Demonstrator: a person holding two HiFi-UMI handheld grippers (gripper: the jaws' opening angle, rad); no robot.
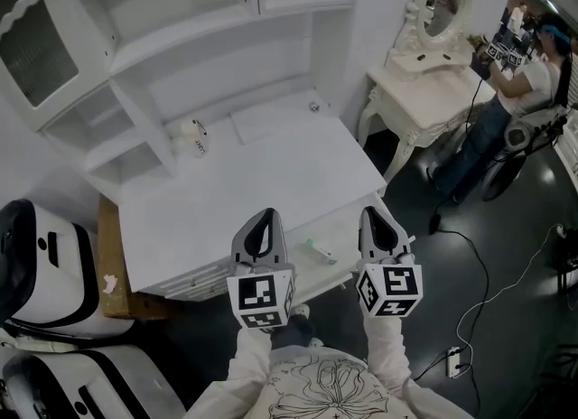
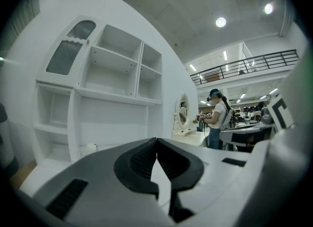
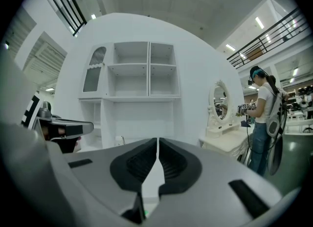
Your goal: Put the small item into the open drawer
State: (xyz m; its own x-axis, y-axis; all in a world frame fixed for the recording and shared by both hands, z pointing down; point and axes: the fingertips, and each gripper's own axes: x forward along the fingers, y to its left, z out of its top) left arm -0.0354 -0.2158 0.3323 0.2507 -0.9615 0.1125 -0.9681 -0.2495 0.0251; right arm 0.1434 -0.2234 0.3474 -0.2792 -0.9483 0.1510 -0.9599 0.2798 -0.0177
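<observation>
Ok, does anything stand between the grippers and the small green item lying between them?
Nothing visible does. The small green item lies uncovered in the open drawer, between the left gripper and the right gripper, both shut and empty, with only bare drawer floor around it.

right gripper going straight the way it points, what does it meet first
The right gripper would likely meet the hutch's white back panel below the shelves, passing above the desk top; depth is hard to judge.
</observation>
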